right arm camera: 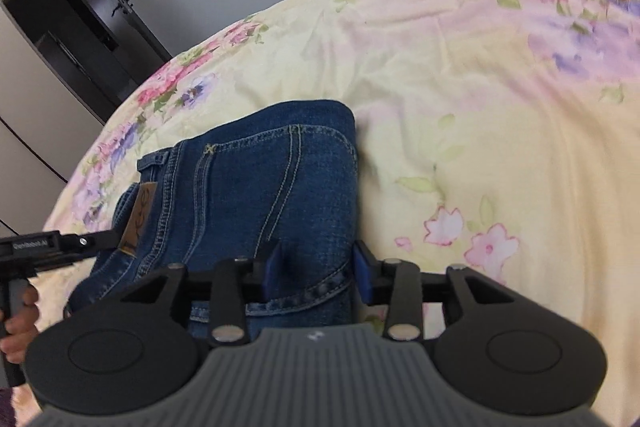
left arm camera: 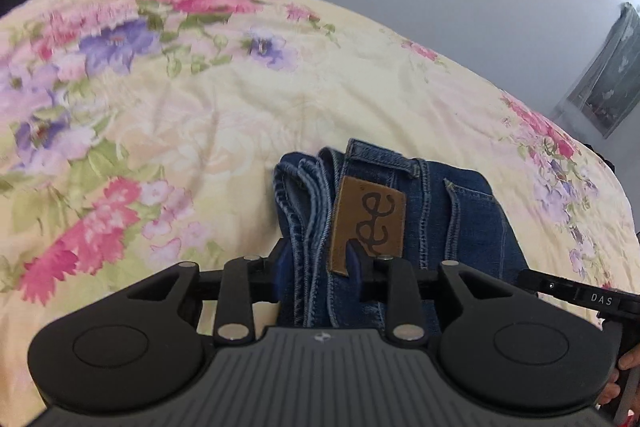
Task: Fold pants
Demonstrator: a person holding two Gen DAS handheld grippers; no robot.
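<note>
You've got the dark blue denim pants (left arm camera: 400, 203) down to a compact folded stack on the pale yellow floral bedspread (left arm camera: 200, 115), and it looks close to finished: layered hems and waistband piled together, nothing trailing that either camera shows. What's left, I'd judge, is letting go cleanly and maybe a last squaring-up.

Your left gripper (left arm camera: 318, 263) sits at six o'clock in its own view, jaws partly apart and straddling the stacked edges beside the brown leather waistband patch (left arm camera: 366, 223). The denim lies between the blue pads, but I can't tell whether they press on it.

Your right gripper (right arm camera: 318, 267) is also part-way open, straddling the folded side of the pants (right arm camera: 256, 187) at six o'clock. There's a visible gap at the right-hand pad, so that one reads as released (cloth between the jaws, not pinched).

The left view gives you the layered hems and the patch face-on, plus a wall picture (left arm camera: 604, 75) at three o'clock. The right view alone shows the back pocket stitching (right arm camera: 296, 163), the rounded fold, a dark doorway (right arm camera: 80, 27) at ten o'clock, and your other hand (right arm camera: 18, 323) on its handle at eight o'clock.
</note>
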